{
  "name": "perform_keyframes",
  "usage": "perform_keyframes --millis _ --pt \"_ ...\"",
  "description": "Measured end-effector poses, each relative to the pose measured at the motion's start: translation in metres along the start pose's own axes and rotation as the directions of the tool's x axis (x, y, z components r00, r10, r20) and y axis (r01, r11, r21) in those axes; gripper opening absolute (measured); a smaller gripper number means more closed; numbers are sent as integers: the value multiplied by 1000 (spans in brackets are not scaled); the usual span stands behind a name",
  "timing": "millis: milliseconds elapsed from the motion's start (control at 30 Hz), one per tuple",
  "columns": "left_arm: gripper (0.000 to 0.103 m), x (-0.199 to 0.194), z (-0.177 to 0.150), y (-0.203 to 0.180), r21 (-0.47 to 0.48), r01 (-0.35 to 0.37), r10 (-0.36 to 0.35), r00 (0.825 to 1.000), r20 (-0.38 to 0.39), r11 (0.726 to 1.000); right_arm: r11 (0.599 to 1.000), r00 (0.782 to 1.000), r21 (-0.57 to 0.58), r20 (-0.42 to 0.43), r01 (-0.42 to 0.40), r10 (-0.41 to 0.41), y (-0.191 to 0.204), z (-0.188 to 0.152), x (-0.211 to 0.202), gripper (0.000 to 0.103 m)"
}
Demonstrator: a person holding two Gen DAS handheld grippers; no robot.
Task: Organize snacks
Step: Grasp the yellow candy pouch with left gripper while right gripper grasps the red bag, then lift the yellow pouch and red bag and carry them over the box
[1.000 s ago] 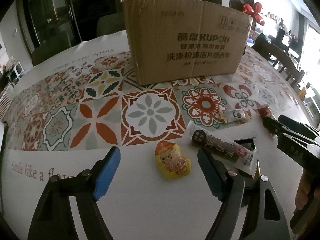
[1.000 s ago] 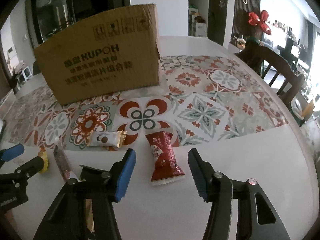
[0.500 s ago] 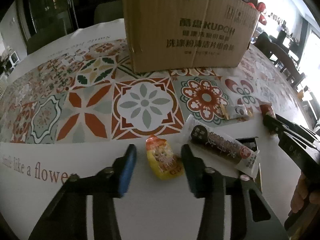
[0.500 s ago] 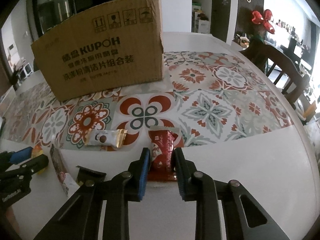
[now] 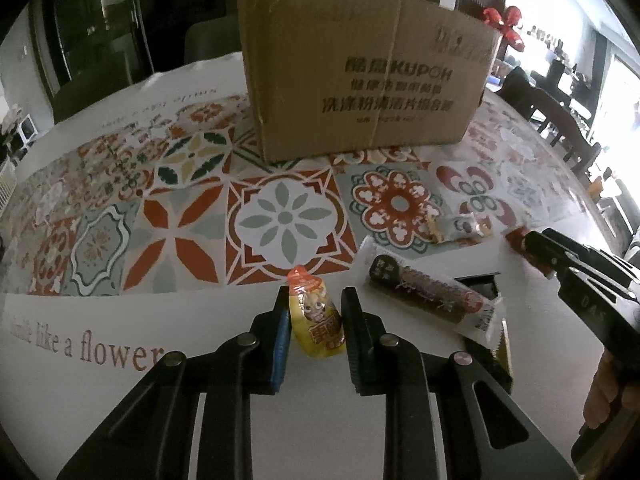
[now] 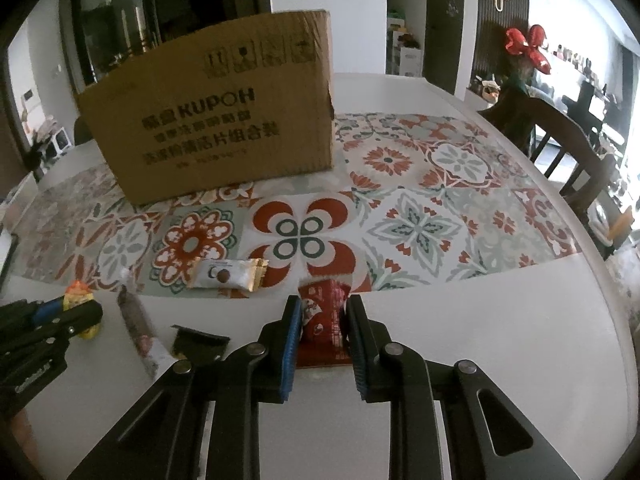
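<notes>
A yellow snack pouch [image 5: 318,320] with an orange top lies on the white strip of the tablecloth. My left gripper [image 5: 315,300] is closing on it, and its blue pads touch both sides of the pouch. A red snack packet [image 6: 322,316] sits pinched between the pads of my right gripper [image 6: 322,308], which is shut on it and creases the wrapper. The right gripper's tip [image 5: 532,244] shows at the right of the left wrist view. The left gripper [image 6: 80,312] shows at the left edge of the right wrist view.
A brown cardboard box [image 5: 360,72] stands behind on the patterned tablecloth [image 5: 120,220]. Between the grippers lie a long dark bar in a white wrapper [image 5: 428,296], a small white and gold packet [image 6: 226,274] and a flat black object [image 6: 198,340]. A wooden chair [image 6: 560,140] stands at the right.
Both grippers went from wide open to closed: the left onto the yellow pouch, the right onto the red packet. Each view has drawn slightly nearer to its snack.
</notes>
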State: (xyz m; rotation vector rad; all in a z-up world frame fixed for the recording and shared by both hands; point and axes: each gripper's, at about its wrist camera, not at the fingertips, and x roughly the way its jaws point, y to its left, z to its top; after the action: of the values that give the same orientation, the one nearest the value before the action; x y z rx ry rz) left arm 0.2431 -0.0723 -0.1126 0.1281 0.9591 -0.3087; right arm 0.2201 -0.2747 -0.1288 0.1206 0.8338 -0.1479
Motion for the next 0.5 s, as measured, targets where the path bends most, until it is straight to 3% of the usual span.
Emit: perform_keyframes --millis 200,500 --pt "25 -16 1 -3 14 -5 4 999 38 1000 1000 1000 -8 25 -19 19 3 -1 -13 20" --pt "25 -24 -3 -3 14 -2 1 999 45 1000 999 999 -13 -8 -39 39 4 -11 -9 17"
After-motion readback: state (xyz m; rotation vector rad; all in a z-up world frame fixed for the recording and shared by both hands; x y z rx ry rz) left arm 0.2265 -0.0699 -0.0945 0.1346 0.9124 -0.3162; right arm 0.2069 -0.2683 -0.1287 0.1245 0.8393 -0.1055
